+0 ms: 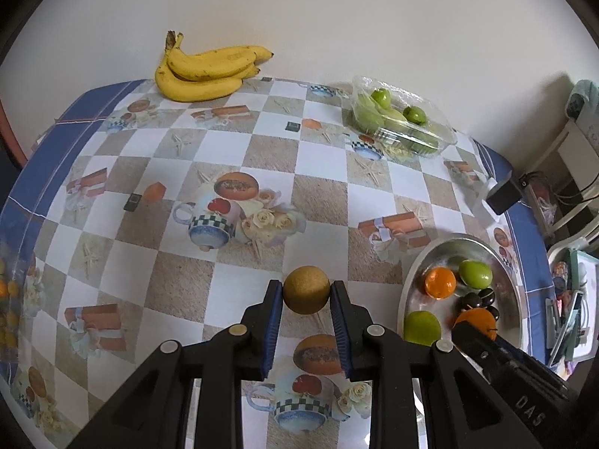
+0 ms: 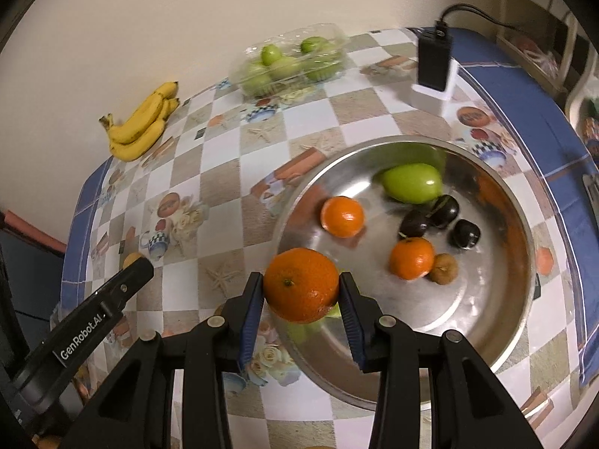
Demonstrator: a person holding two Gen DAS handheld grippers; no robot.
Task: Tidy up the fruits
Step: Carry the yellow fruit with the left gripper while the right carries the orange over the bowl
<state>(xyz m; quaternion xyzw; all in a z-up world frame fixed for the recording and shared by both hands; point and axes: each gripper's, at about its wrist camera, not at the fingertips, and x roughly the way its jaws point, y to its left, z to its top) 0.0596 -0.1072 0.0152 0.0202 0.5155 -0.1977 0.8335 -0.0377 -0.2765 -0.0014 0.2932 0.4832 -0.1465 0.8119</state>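
Surface, w/ checkered printed cloth, filled both views beneath the jaws. Steel bowl sat just ahead & right of the right gripper, whose jaws hovered over its near rim; from the left wrist view the bowl lay to the right of the left gripper. Clear plastic tray of green fruit stood far ahead-right of the left jaws, by the wall. Banana bunch lay far ahead-left of the left jaws, at the surface's back edge. Black box on a white stand was far ahead-right of the right jaws. Right jaws were clenched on an orange, held above the bowl's near rim. In the bowl ahead: green apple, two more oranges, dark plums, one small brown fruit. Left jaws were clenched on a round brown fruit, held above the surface, apart from the bowl.
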